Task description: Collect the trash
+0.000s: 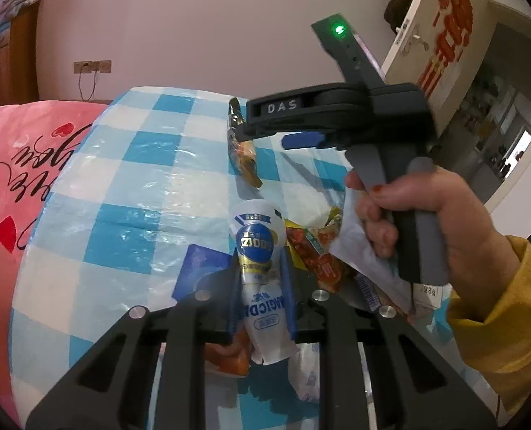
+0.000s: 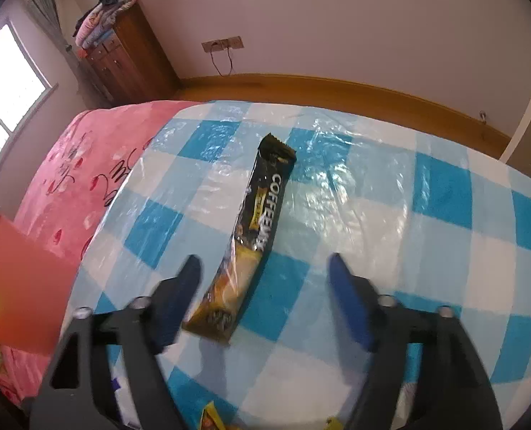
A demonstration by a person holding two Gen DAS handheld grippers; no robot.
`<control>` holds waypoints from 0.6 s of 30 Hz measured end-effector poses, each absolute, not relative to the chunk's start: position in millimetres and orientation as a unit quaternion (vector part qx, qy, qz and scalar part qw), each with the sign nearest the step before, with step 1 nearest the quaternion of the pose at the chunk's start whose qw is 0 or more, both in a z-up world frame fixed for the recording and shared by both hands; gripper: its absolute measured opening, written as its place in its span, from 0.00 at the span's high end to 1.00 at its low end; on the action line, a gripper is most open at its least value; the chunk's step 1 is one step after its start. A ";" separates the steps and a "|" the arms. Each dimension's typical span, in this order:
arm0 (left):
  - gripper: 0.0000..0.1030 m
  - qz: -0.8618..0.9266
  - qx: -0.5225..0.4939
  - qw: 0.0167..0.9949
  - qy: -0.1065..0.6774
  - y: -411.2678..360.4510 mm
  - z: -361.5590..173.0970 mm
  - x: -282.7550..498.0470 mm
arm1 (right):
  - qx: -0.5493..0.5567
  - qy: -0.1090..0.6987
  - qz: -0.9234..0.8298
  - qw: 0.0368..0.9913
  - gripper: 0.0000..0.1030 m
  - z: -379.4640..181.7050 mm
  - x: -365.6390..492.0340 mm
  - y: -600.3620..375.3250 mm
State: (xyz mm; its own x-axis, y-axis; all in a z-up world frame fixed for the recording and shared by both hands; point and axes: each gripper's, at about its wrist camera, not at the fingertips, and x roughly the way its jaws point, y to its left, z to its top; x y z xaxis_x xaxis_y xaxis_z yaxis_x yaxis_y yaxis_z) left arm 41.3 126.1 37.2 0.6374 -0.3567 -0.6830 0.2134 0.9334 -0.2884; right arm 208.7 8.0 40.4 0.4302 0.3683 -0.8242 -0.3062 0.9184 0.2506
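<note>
A blue-and-white checked tablecloth (image 2: 426, 186) fills the middle of both views, with a pink blanket (image 2: 72, 165) at its left edge; the right gripper (image 2: 262, 286), at the bottom of its frame, stands with jaws wide apart around the near end of a black coffee sachet (image 2: 262, 215) lying flat at centre; the left gripper (image 1: 260, 279), low in its view, is clamped on a white sachet (image 1: 262, 268); more wrappers (image 1: 315, 247) lie just right.

Left gripper (image 1: 262, 272) jaws clamped; right gripper (image 2: 265, 286) jaws wide apart.
</note>
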 end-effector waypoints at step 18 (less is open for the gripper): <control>0.80 -0.145 -0.129 0.908 0.371 158.5 56.8 18.7 | -0.090 0.463 0.204 0.858 0.75 32.3 204.5 47.0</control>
State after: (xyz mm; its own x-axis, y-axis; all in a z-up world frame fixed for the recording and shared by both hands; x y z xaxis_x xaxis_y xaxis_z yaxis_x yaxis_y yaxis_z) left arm 18.7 158.5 56.8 0.6829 -0.3582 -0.6367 0.1671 0.9250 -0.3411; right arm 204.5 47.0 32.3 0.4882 0.2666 -0.8310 -0.4339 0.9003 0.0339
